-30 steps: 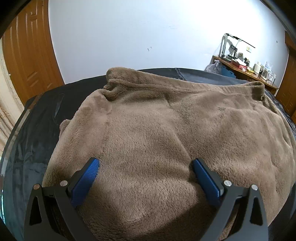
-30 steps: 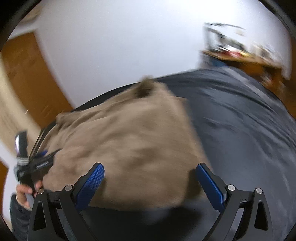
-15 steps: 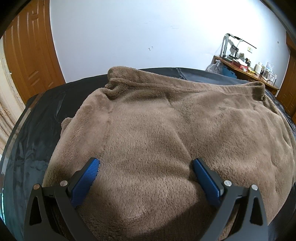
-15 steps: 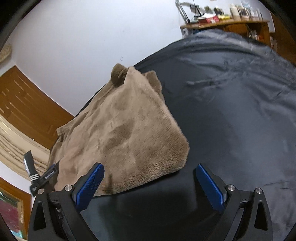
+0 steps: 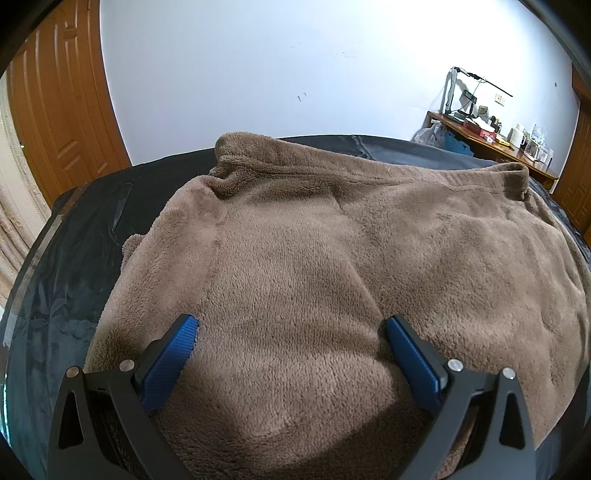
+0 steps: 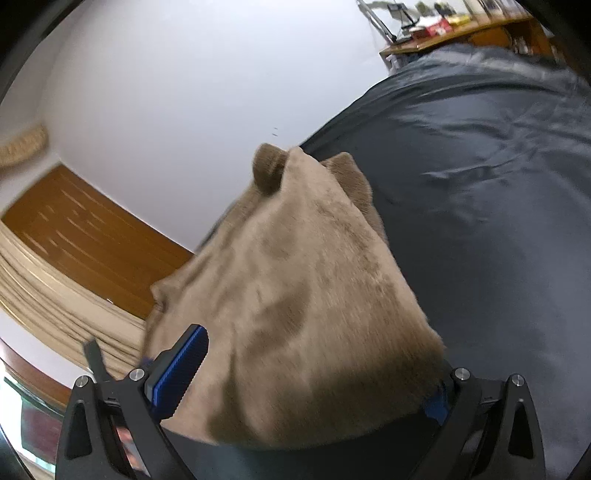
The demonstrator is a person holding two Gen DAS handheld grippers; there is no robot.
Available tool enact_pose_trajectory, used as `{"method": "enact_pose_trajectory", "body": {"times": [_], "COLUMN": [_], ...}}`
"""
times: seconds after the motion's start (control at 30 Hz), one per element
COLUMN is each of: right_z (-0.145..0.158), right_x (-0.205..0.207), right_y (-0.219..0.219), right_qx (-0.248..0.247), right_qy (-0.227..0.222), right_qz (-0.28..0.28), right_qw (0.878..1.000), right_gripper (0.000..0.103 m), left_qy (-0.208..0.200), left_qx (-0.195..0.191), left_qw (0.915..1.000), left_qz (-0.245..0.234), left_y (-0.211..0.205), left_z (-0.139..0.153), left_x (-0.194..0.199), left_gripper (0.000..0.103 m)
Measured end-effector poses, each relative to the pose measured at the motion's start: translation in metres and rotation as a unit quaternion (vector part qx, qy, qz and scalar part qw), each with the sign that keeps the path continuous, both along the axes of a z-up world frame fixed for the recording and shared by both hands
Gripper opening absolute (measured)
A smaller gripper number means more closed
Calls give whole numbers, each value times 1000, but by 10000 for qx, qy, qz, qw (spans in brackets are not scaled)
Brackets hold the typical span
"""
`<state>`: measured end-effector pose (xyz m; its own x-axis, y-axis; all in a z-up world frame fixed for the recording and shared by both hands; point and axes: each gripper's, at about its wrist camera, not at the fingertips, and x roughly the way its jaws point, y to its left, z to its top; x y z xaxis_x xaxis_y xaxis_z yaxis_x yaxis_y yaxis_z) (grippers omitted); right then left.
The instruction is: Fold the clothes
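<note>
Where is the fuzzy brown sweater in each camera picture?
Left wrist view: the fuzzy brown sweater fills the middle and bottom, spread on the dark bed cover.
Right wrist view: the sweater sits centre-left, reaching the bottom between the fingers.
Shared landmark: the cluttered wooden desk by the white wall, also top right here.
</note>
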<state>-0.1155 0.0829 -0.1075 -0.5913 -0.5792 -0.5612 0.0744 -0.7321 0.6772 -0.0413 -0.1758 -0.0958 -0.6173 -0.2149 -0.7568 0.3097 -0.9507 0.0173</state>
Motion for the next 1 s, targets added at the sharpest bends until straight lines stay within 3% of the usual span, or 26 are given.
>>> {"method": "enact_pose_trajectory", "body": {"times": [0.17,0.23,0.27,0.3,0.37,0.47,0.6,0.77,1.0], "right_z": [-2,-5,-7,-9,-14,-15,-5,14,5], "right_x": [-11,-12,-12,-13,-15,-17,-14,-6,-18], "right_y": [-13,-13,-11,-6,0,-1,-10,-23,-16], "right_qx": [59,141,166,113,-27,-2,388,827,448], "right_qy": [65,47,7,-52,-130,-132,51,408,193], "right_qz": [33,-88,-173,-258,-344,-361,-347,-304,-352], "right_qw": [10000,9999,9997,9996,9993,9993,9986,9953,9982], "right_gripper": [101,86,65,54,48,46,37,35,40], "left_qy": [-2,-3,-3,-4,-5,-8,-10,-10,22], "left_qx": [-5,-9,-10,-11,-12,-13,-4,183,505], "left_qw": [10000,10000,10000,10000,10000,10000,10000,9998,9987], "left_qz": [16,20,24,28,32,37,39,37,20], "left_y": [0,1,1,1,2,2,3,0,-5], "left_z": [0,0,0,1,1,1,3,7,12], "left_x": [0,0,0,-1,-1,-1,1,4,8], "left_gripper": [101,101,101,102,102,102,102,102,102]}}
